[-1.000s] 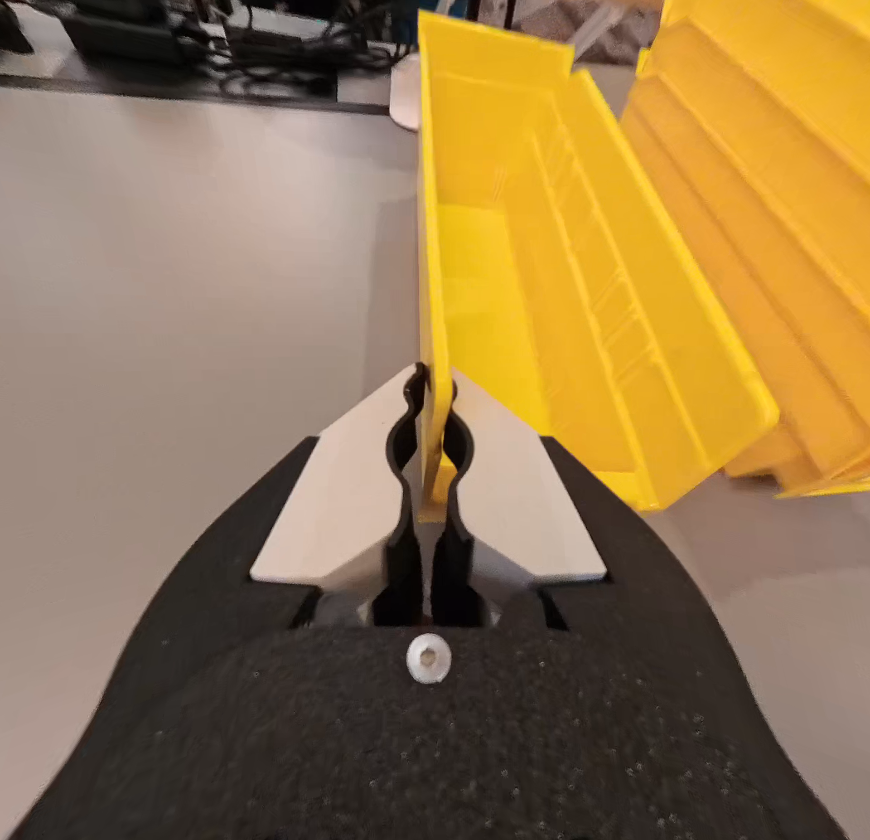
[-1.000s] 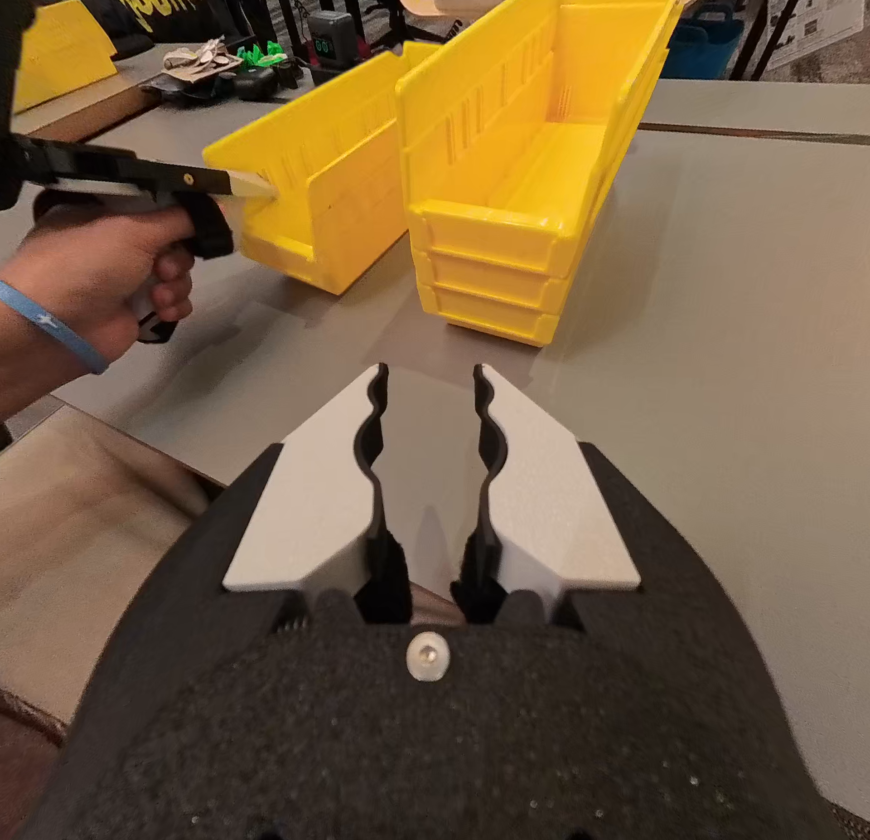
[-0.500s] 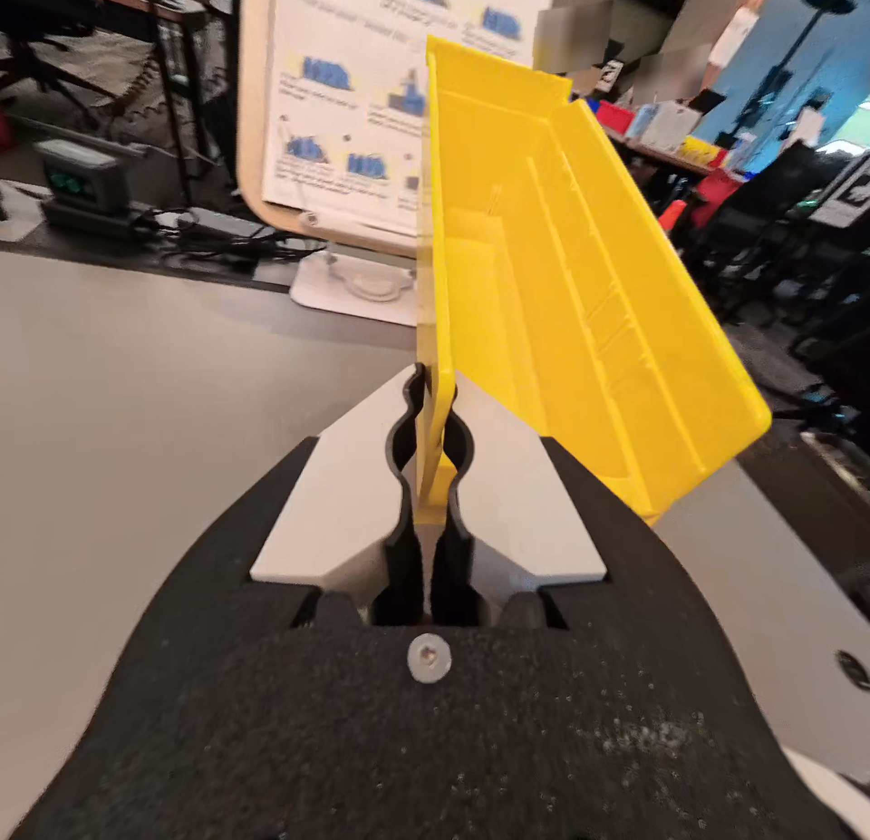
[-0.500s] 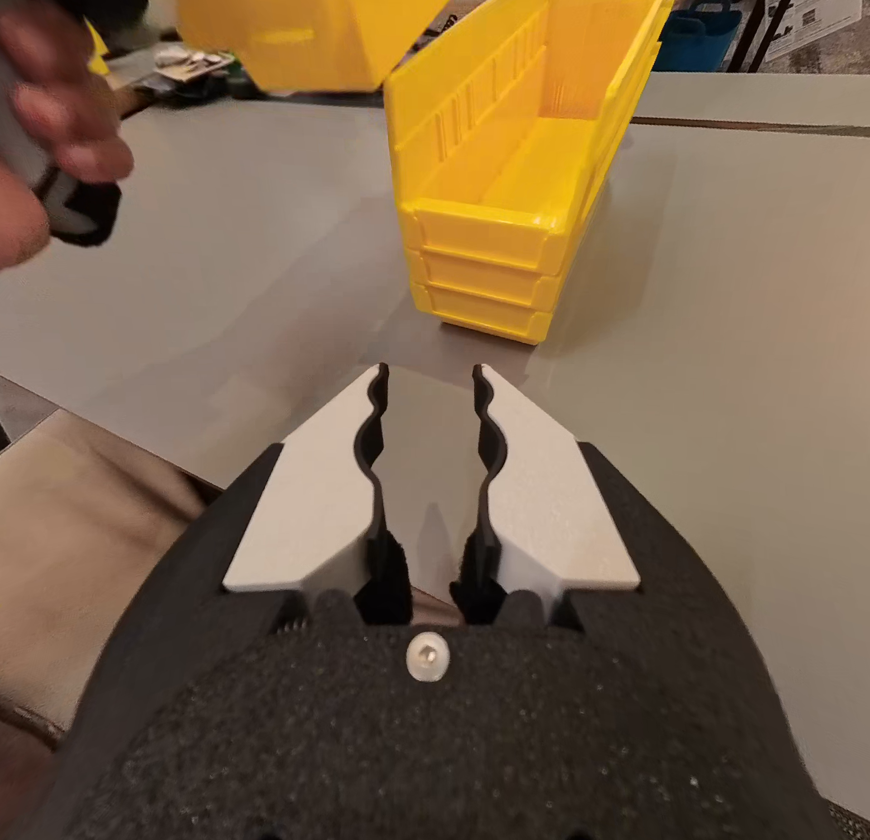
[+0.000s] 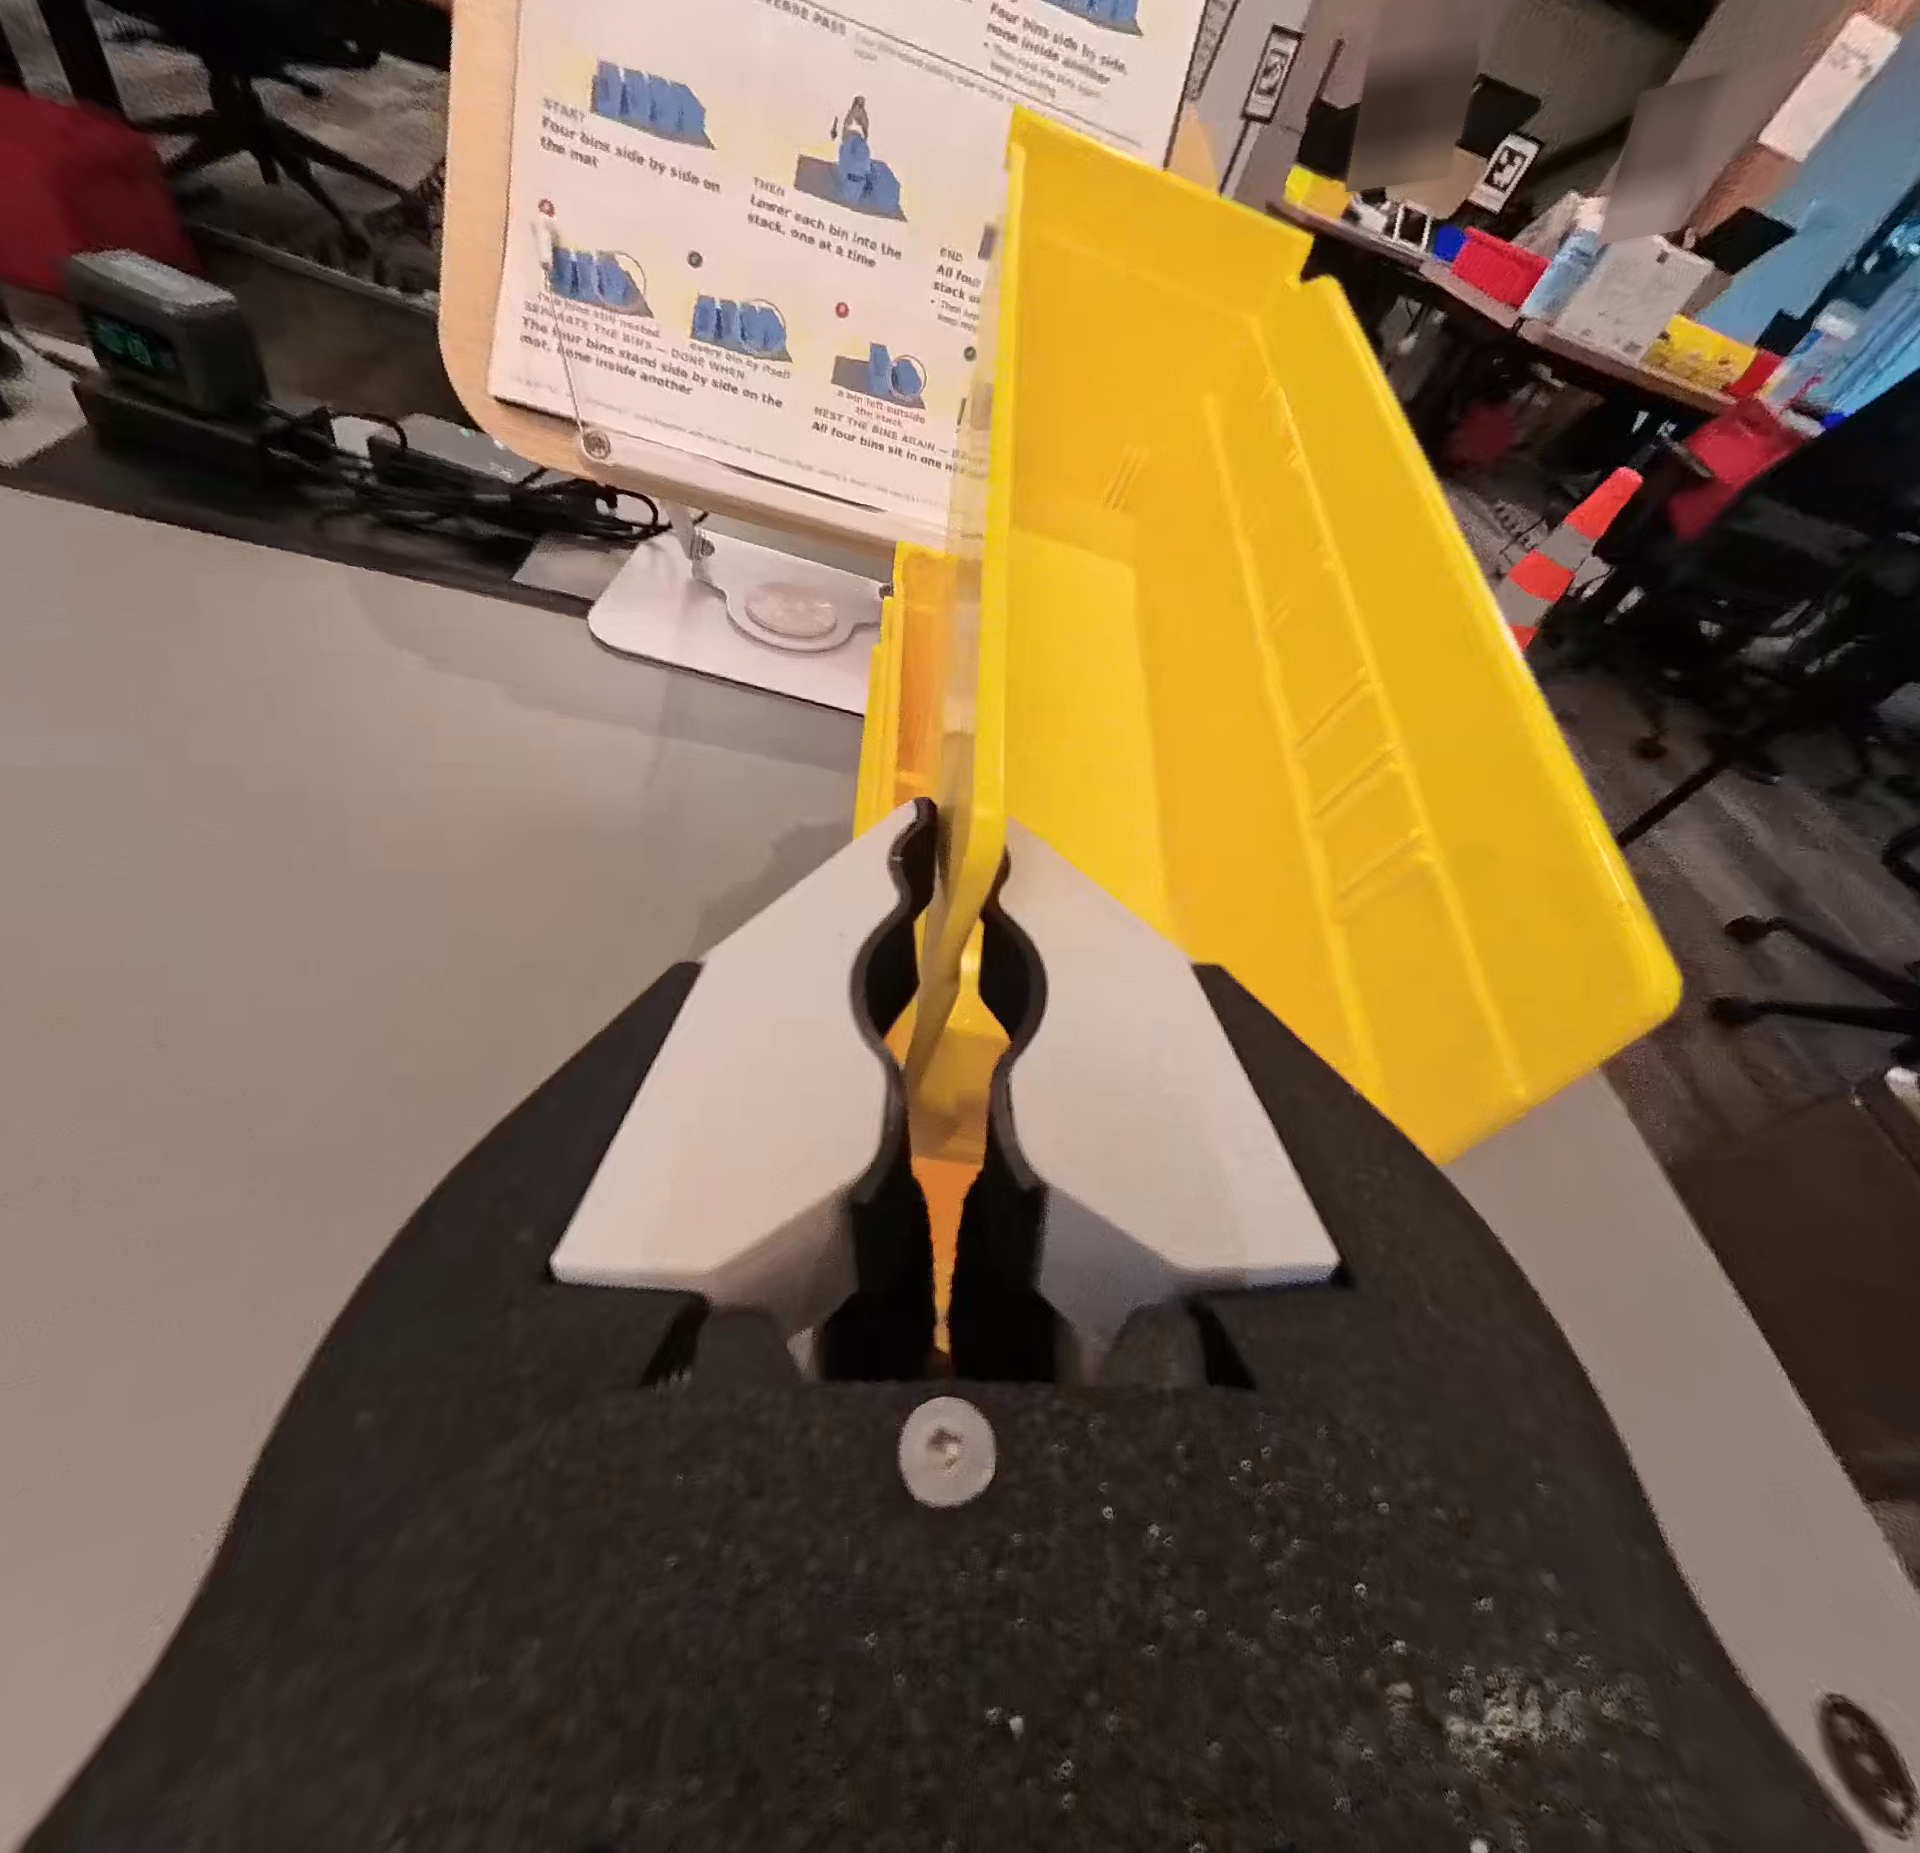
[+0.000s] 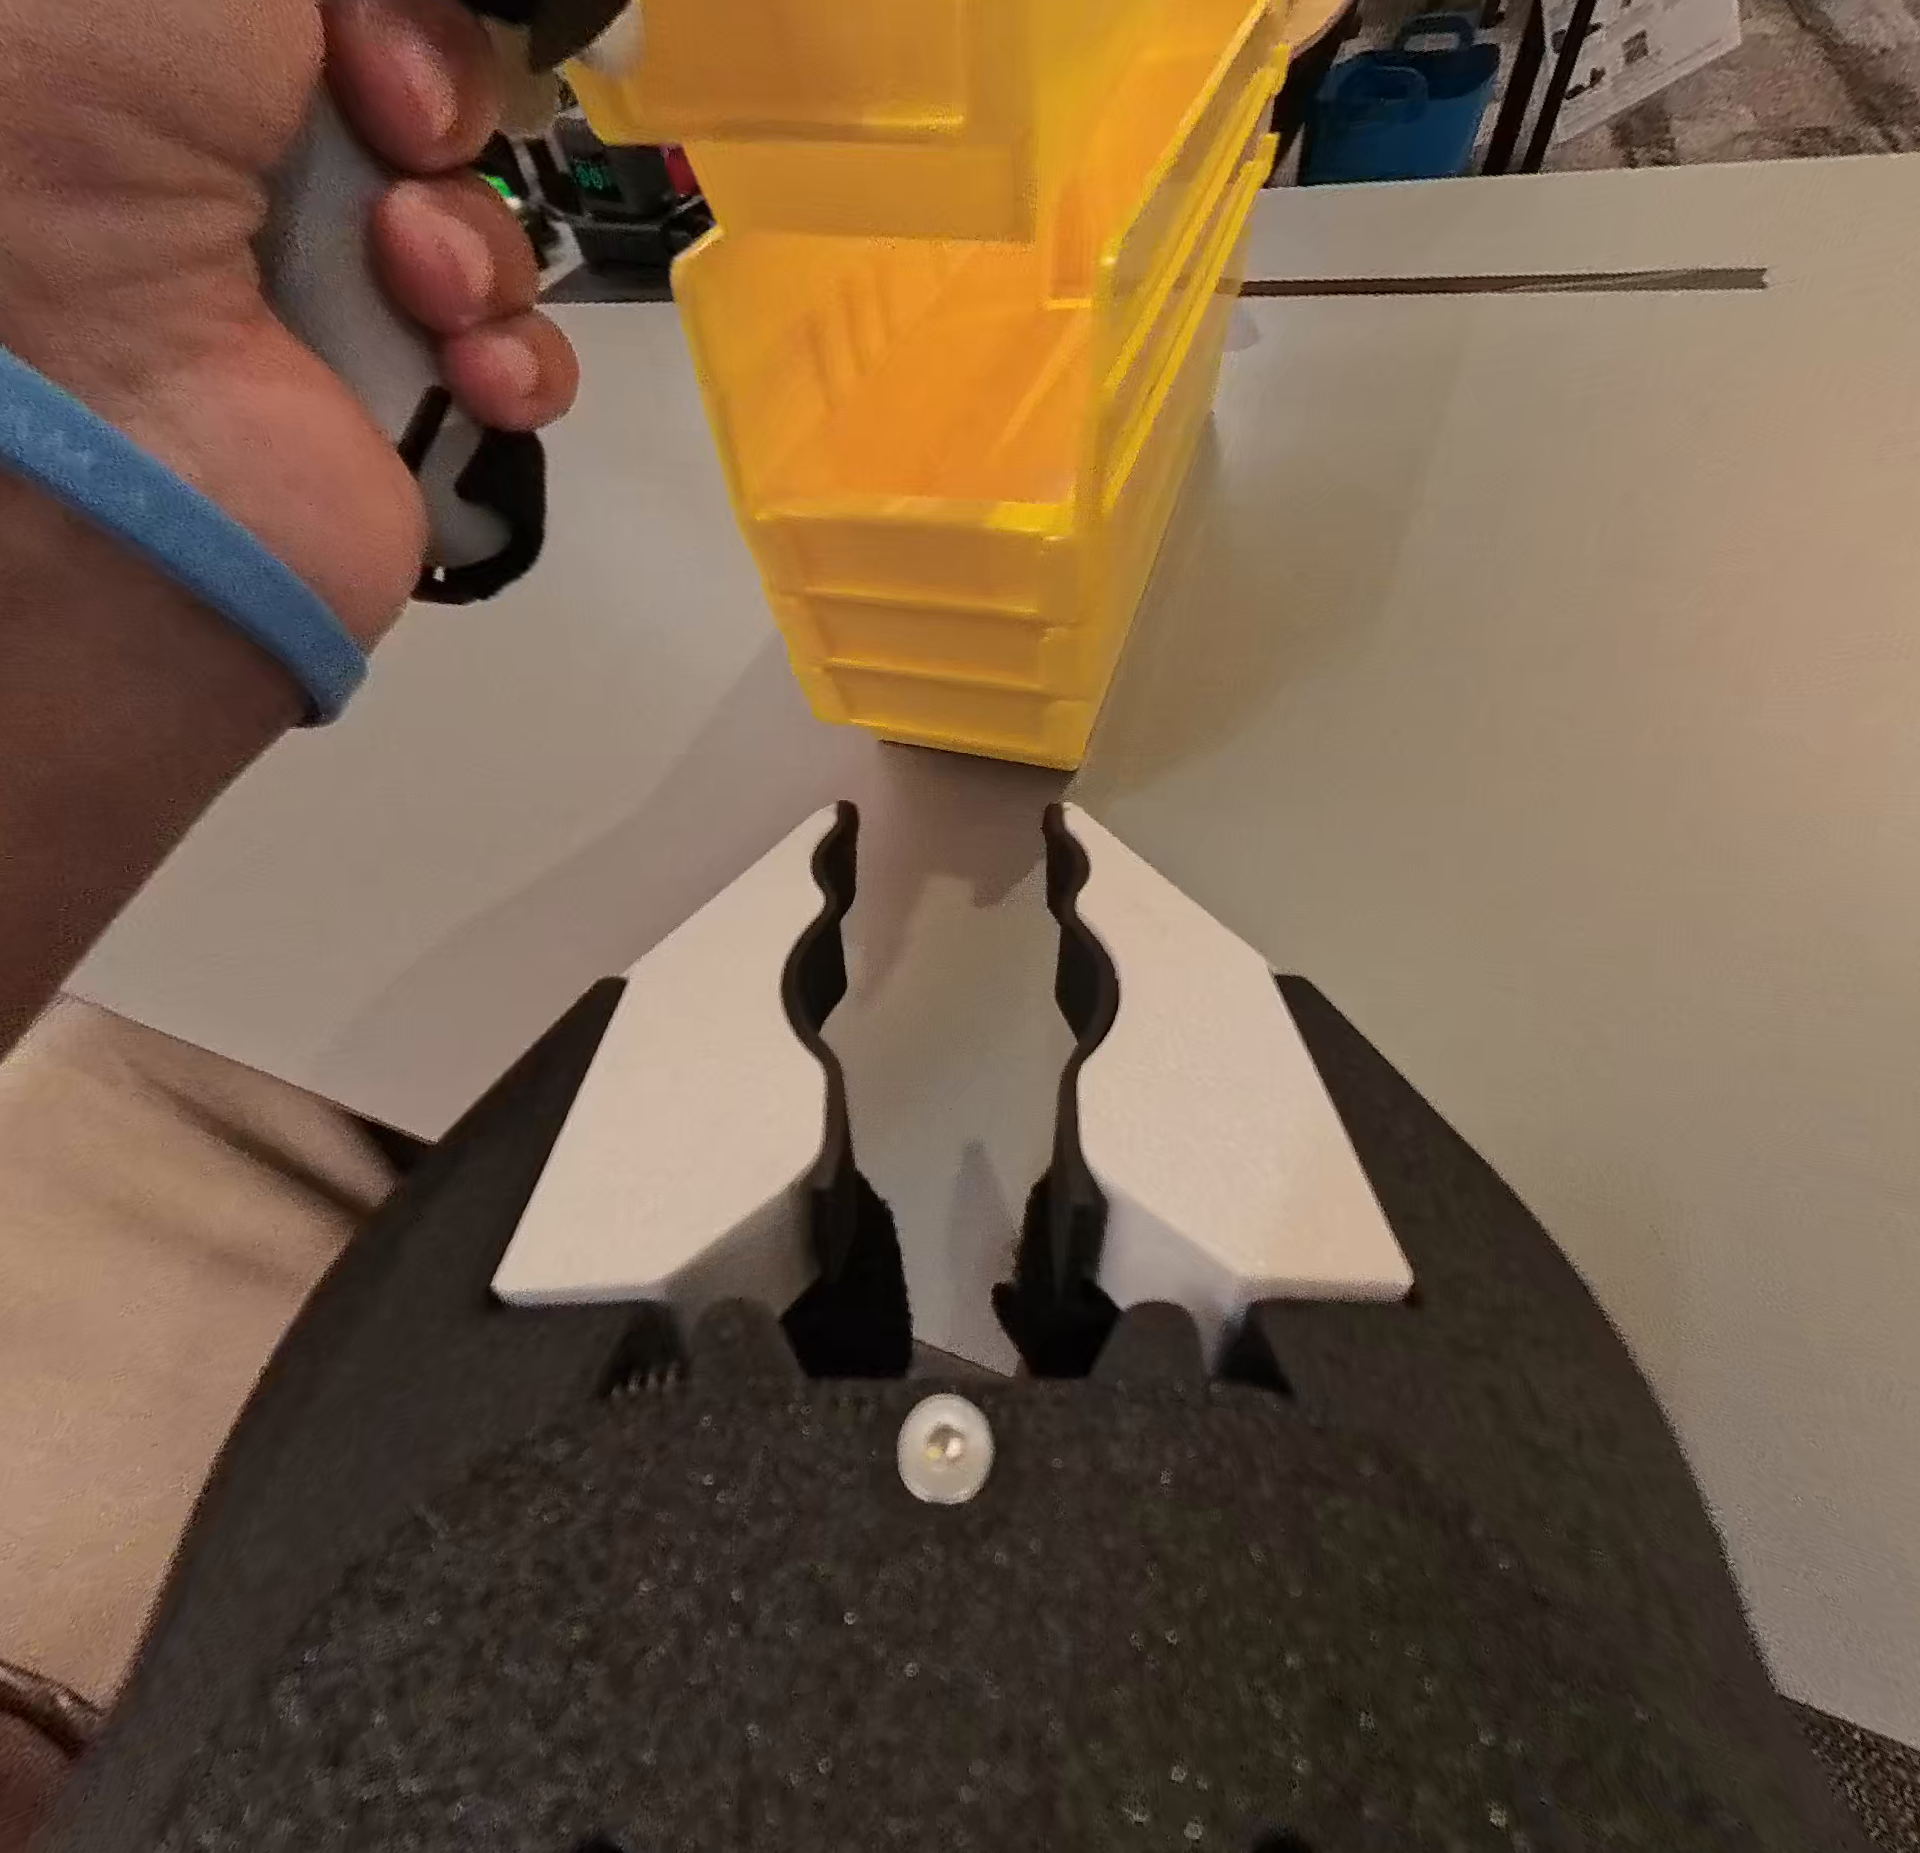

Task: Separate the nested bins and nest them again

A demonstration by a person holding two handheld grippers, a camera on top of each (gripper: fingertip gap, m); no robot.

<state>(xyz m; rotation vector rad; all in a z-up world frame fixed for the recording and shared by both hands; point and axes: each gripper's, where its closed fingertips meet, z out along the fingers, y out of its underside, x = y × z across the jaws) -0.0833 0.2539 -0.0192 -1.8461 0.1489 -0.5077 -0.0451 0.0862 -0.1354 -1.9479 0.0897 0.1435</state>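
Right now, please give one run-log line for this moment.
left gripper: shut on yellow bin wall | bin: above nested stack | right gripper: open, empty

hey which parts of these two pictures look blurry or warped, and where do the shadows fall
Left wrist view: the held bin bows from wide-angle distortion, its near wall smeared by the left claw; background soft. Right wrist view: the raised bin and hand are blurred; the nested stack throws a shadow on the table toward the right claw.

Bins [image 5: 1299, 660] glossy yellow plastic; table [image 6: 1558, 660] smooth matt grey, perhaps laminate.
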